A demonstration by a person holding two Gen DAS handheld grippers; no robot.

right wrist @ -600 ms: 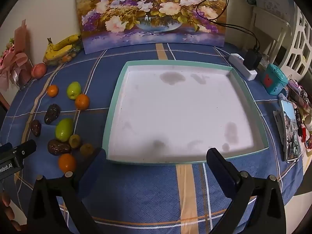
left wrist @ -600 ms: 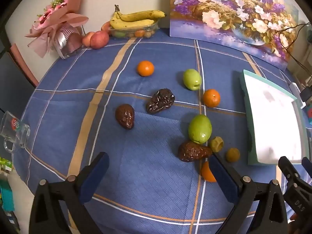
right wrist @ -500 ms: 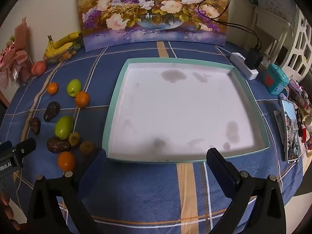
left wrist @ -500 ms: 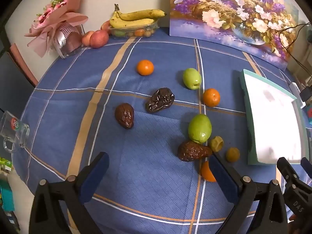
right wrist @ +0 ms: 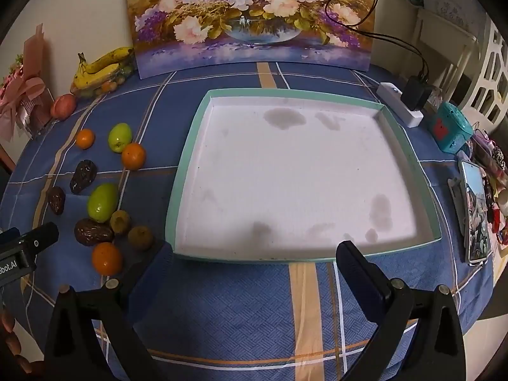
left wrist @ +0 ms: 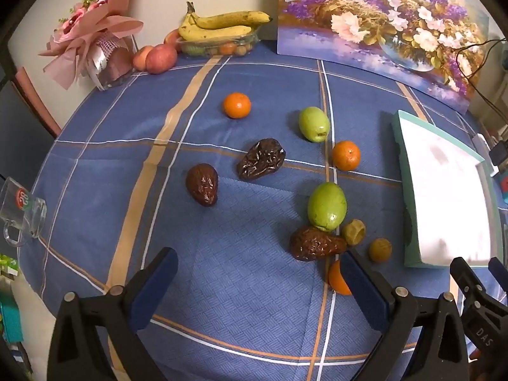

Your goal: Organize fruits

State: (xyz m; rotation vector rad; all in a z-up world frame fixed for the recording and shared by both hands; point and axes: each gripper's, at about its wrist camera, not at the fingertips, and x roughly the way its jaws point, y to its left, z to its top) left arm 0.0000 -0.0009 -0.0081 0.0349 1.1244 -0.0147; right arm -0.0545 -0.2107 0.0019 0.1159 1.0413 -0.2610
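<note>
Loosely scattered orange, green and wrinkled brown fruits (left wrist: 327, 206); both grippers' fingers (left wrist: 157, 274) spread, empty.

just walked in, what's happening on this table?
A person holds two handheld grippers above a blue plaid tablecloth; nothing is picked up yet. The left gripper has its jaws wide open over loose fruit: three oranges, two green fruits, three dark wrinkled brown fruits and two small olive-brown ones. The right gripper, also open, faces the teal-rimmed white tray, which holds no fruit.
</note>
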